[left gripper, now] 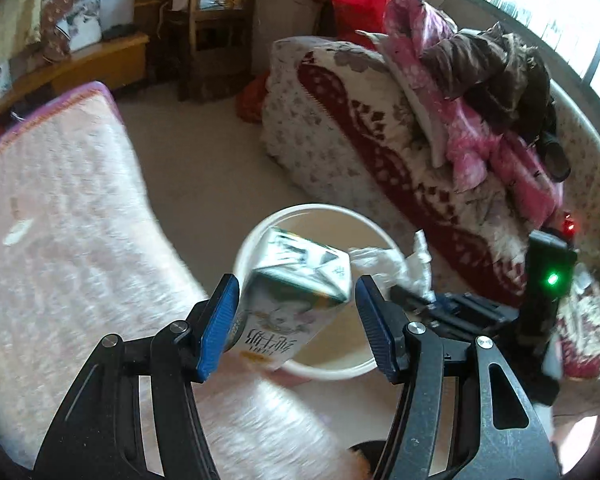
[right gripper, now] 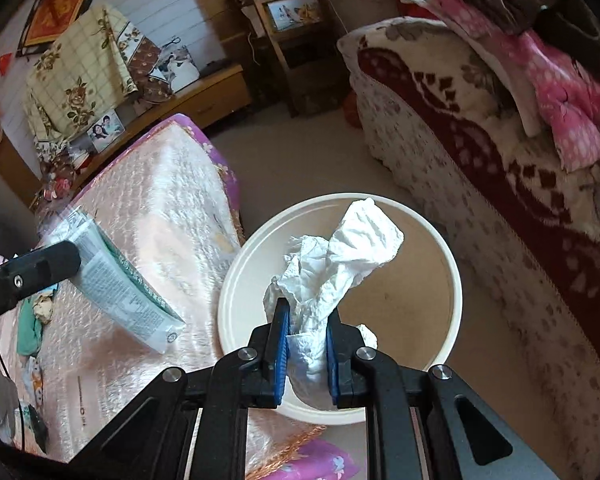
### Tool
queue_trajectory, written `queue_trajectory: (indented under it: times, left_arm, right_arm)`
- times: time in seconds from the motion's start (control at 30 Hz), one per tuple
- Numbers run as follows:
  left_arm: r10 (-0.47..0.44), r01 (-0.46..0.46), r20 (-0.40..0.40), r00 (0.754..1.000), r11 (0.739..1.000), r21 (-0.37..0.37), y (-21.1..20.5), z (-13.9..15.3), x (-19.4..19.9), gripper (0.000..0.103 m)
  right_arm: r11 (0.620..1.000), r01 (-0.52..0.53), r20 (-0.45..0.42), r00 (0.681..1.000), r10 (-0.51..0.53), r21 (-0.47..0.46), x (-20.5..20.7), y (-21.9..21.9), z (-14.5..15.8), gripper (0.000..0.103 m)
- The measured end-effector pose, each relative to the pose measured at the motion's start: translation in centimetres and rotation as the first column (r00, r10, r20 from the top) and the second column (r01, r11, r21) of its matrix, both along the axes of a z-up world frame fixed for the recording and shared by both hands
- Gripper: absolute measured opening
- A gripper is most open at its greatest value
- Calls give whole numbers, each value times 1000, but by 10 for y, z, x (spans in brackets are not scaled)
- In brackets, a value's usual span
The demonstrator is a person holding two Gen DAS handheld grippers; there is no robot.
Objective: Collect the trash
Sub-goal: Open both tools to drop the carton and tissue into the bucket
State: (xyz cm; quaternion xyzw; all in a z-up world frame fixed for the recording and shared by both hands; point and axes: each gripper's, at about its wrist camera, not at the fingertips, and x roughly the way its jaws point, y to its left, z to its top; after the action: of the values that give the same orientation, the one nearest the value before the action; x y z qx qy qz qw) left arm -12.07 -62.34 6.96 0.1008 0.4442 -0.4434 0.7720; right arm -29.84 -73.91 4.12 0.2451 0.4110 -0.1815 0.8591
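Between bed (right gripper: 148, 208) and sofa (right gripper: 500, 160), both jaws are clamped, left gripper (left gripper: 296, 320) on milk carton (left gripper: 292, 292), right gripper (right gripper: 307, 344) on tissue (right gripper: 340, 264), above the bin (right gripper: 236, 280); next, I think, release.

The milk carton (left gripper: 296, 280) was printed, faintly glossy cardboard, and the tissue (right gripper: 340, 264) was crumpled matt paper. The bin (right gripper: 240, 276) looked like smooth cream plastic; the bed cover (right gripper: 148, 200) was shiny quilted cloth.

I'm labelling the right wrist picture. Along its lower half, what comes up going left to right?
Milk carton over the pink blanket → white bin with the crumpled tissue above it, in the right gripper → patterned sofa.
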Motion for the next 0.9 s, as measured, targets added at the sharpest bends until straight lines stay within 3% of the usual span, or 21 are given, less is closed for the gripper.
queue_trajectory:
  times: [0.07,0.17,0.2,0.57,0.9]
  left_arm:
    - [-21,20,-34,999,1000,-14,-9,-5,2,59]
    - [-20,19,-43,999,1000,-8,-10,-6,0,59]
    - [-20,20,-38,999,1000,-3,-8,-6,0,59]
    - [68,-80,166,984,994,68,37,11,-6,59]
    - [201,-213,220,955,976,33,113,33,1,59]
  right_arm:
    - [1000,18,1,1000,-18,4,1,-7,-6,19]
    - [999,32,11,999,-32,8,-1,-12,-9,53]
    - [999,31,18,999,-31,10,-2,-11,-10,57]
    - [1000,-1,10,1000,1,4,0,9,-13,57]
    - [994,-77,54,995,81,-74,13,64,26,58]
